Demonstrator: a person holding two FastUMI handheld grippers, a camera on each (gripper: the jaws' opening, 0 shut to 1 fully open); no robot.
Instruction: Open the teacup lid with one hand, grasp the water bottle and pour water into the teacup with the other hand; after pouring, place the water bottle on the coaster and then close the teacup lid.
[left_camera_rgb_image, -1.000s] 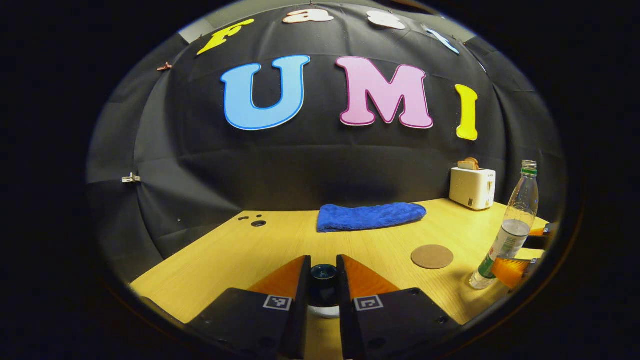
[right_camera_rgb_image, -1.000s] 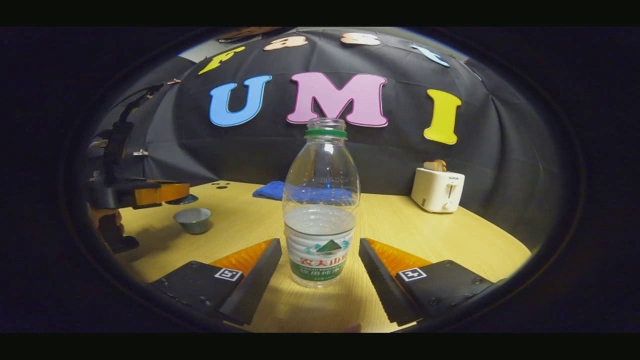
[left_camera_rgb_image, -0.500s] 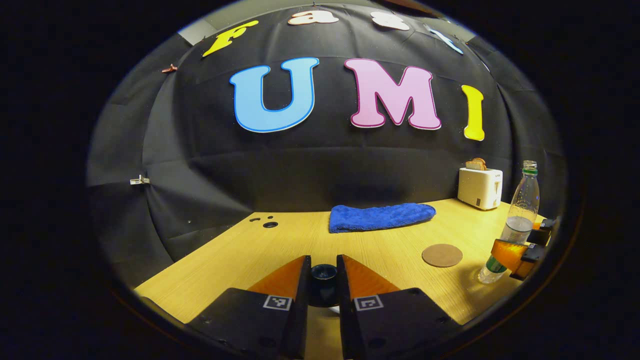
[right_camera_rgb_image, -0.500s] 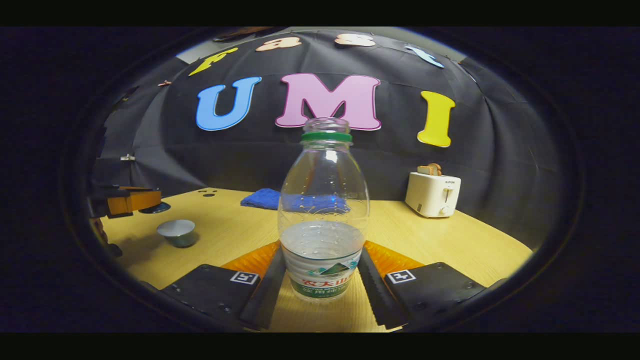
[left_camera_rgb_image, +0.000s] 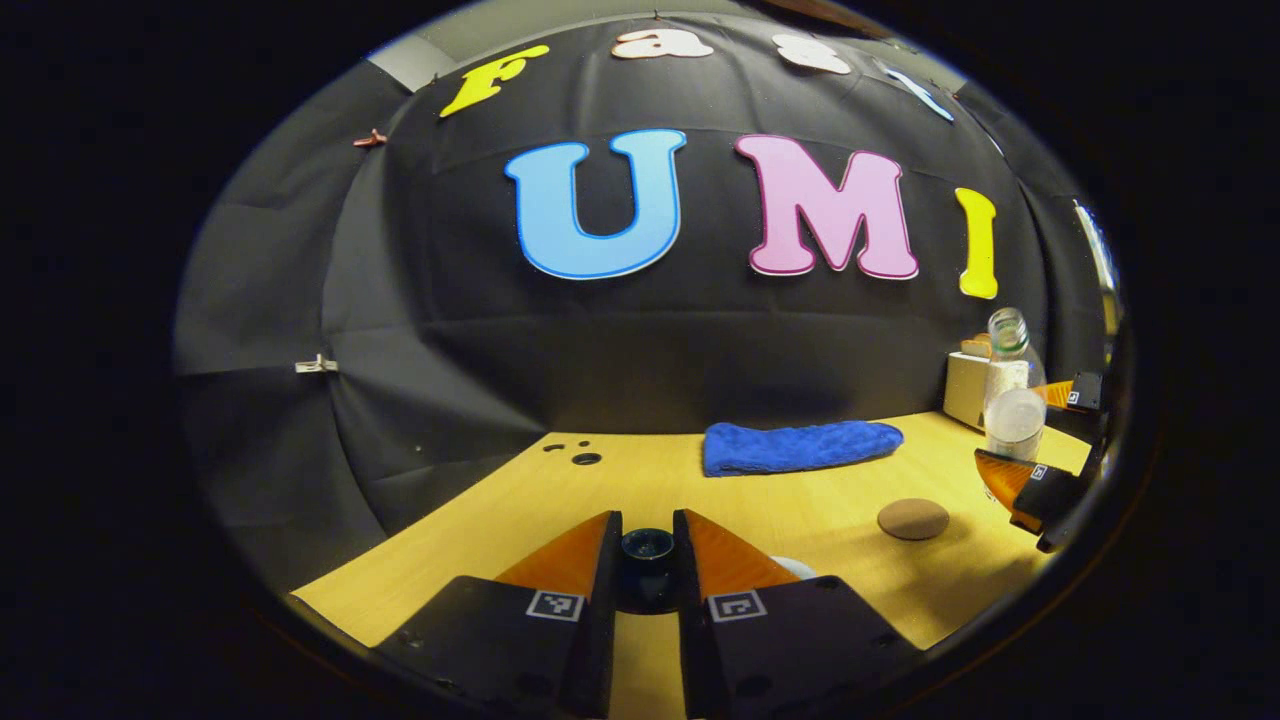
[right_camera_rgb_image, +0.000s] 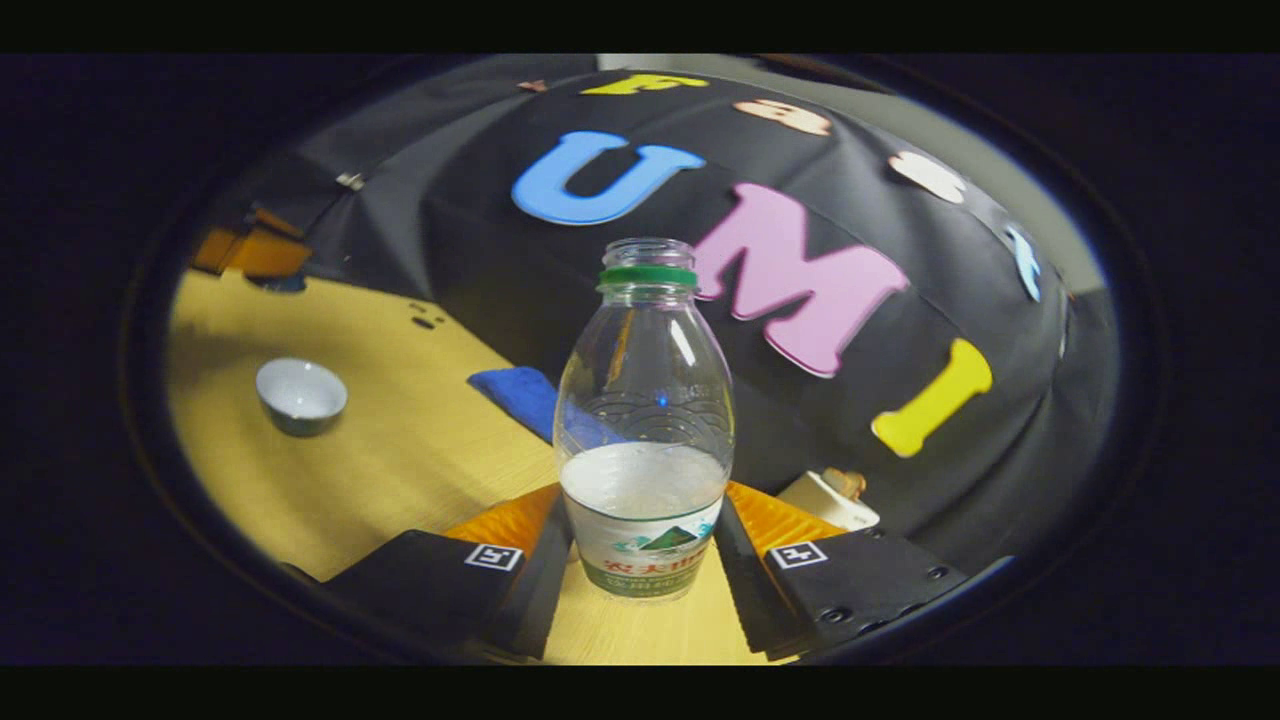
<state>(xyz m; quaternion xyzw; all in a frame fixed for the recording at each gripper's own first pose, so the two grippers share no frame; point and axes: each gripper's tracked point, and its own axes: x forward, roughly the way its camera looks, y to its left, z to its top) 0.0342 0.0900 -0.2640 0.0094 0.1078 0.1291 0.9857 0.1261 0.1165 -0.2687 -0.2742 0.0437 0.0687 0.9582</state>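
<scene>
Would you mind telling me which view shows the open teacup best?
The right gripper view: the teacup sits uncovered on the table, its pale inside visible. In the left gripper view, a small pale edge shows beside the left gripper, which is shut on the lid.

The right gripper (right_camera_rgb_image: 640, 545), which was open around the water bottle (right_camera_rgb_image: 642, 420), is now clamping it and lifting it off the table (right_camera_rgb_image: 400, 450), tilting it. The left gripper (left_camera_rgb_image: 647, 570) is carrying the lid (left_camera_rgb_image: 647, 545) leftward.

Black cloth wall (left_camera_rgb_image: 300, 300) rises behind a pale wooden table (left_camera_rgb_image: 500, 500).
</scene>
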